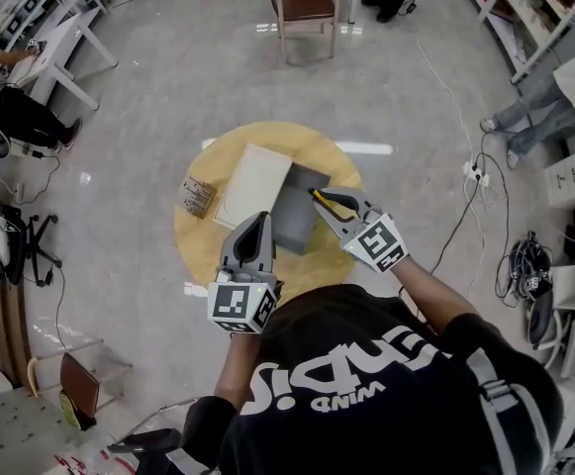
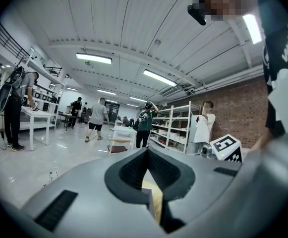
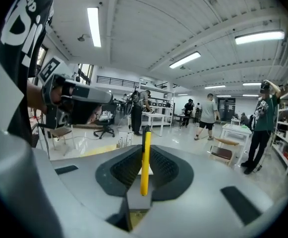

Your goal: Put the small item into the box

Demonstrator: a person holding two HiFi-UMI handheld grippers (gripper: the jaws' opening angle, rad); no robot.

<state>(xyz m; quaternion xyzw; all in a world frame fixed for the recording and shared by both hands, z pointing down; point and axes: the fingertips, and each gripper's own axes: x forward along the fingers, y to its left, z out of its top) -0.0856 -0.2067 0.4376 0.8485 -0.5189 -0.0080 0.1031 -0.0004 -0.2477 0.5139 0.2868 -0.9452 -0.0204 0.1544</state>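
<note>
An open box lies on the round yellow table, its grey inside showing and its cream lid folded out to the left. My right gripper hangs over the box's right part, shut on a thin yellow stick with a dark tip. In the right gripper view the yellow stick stands upright between the closed jaws of the right gripper. My left gripper is at the box's near left edge, shut and holding nothing. In the left gripper view, the left gripper shows only a thin slit.
A small brown packet lies on the table left of the lid. A wooden chair stands beyond the table. Cables and a power strip lie on the floor at right. People stand around the room.
</note>
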